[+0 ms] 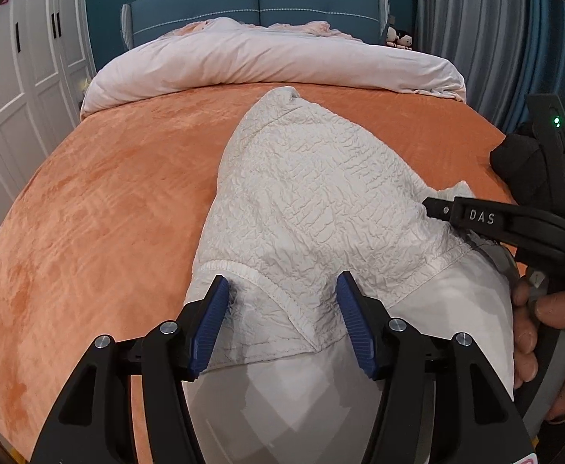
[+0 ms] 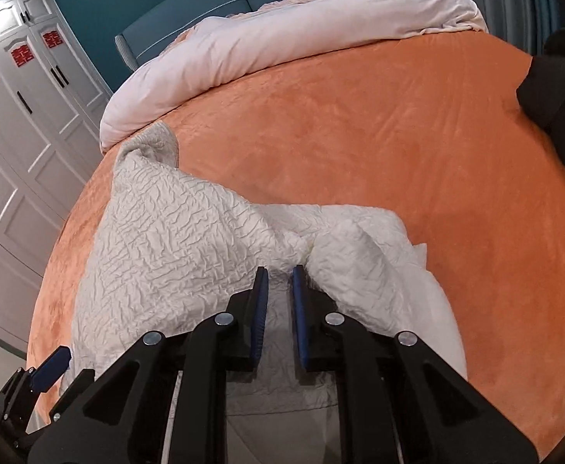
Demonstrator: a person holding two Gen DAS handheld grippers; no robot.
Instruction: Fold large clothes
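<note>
Orange bed: left gripper spread over white garment.

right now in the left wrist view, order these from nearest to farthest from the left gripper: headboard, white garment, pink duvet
1. White garment, lying right between the left gripper's open fingers.
2. Pink duvet, bunched across the far end of the bed.
3. Headboard, blue, against the back wall behind the duvet.

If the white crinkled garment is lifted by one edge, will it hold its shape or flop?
The white garment will likely flop: it already drapes in soft folds on the orange bedspread. It probably bunches where the right tool pinches it. It looks light.
</note>
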